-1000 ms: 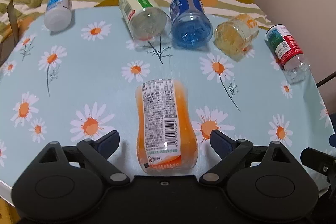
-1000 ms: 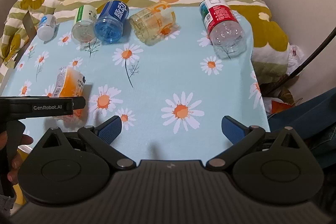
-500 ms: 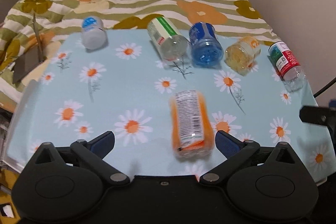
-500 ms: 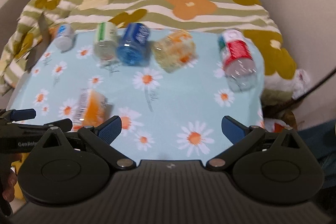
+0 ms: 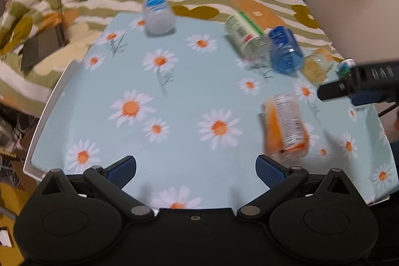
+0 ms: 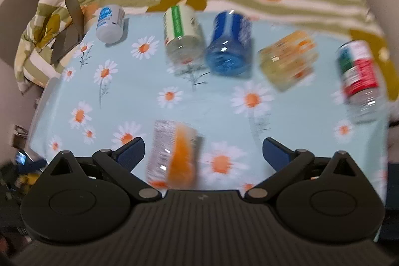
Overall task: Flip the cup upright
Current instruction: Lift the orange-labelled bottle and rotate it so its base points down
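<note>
Both grippers open, empty: left gripper (image 5: 195, 167), right gripper (image 6: 203, 150). Orange cup (image 6: 173, 153) lies on its side on the daisy table (image 6: 139, 96), between right gripper's fingers, nearer the left one. Frames blurred.

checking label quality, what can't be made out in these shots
- Orange bottle: label print motion-blurred in both wrist views; near end hidden behind the right gripper.
- Red-labelled bottle: mostly hidden by the right gripper in the left wrist view.
- Left gripper: open, empty.
</note>
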{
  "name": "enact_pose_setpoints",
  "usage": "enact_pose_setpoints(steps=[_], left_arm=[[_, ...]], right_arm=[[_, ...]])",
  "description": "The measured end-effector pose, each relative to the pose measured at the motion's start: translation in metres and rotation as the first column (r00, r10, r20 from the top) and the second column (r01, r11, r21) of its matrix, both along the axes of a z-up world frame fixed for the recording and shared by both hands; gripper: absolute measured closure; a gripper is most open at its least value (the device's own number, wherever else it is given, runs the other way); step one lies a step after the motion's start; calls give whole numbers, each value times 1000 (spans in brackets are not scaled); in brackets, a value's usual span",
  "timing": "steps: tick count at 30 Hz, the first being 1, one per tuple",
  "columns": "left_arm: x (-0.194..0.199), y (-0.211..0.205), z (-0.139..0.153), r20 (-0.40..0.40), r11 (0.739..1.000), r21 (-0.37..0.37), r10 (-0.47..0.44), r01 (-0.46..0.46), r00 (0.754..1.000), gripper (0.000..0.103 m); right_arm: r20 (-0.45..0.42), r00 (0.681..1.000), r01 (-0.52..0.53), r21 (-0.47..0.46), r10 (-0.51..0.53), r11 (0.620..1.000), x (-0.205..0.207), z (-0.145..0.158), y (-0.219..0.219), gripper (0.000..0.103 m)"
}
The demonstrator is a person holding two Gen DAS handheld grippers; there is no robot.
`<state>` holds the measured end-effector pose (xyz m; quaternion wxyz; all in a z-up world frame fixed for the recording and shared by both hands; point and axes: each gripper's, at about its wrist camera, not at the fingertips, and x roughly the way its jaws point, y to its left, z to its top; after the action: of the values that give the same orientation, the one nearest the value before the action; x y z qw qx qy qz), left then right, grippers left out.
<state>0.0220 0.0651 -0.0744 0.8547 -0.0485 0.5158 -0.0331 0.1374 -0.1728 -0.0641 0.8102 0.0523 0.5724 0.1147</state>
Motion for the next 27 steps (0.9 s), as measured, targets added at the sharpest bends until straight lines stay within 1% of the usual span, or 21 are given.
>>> enact_pose_setpoints(steps=[5, 7, 11, 16, 19, 22, 27], left_arm=[[-2, 34, -15, -44, 999, -46, 24, -26, 999, 0], [-2, 44, -19, -54, 998, -53, 29, -32, 998, 0], [0, 59, -24, -67, 997, -62, 33, -37, 997, 0], [1, 68, -26, -73, 997, -72, 34, -39, 997, 0], [3, 70, -25, -70, 996, -74, 33, -38, 997, 0], [5, 72, -25, -69, 996, -80, 35, -41, 997, 0], [6, 71, -23, -63, 996, -80, 29, -34, 998, 0]], right_arm=[[-119, 992, 34, 20, -31, 999, 27, -29, 13, 1], [-161, 986, 40, 21, -37, 999, 33, -40, 16, 14], [-213, 976, 58, 29, -51, 998, 38, -54, 19, 17], [-249, 966, 76, 36, -64, 996, 40, -61, 24, 25], [-253, 965, 89, 45, -75, 995, 37, -62, 27, 26], [-255, 963, 106, 56, -89, 993, 35, -64, 30, 30], [-246, 963, 135, 74, -113, 988, 32, -65, 26, 32]])
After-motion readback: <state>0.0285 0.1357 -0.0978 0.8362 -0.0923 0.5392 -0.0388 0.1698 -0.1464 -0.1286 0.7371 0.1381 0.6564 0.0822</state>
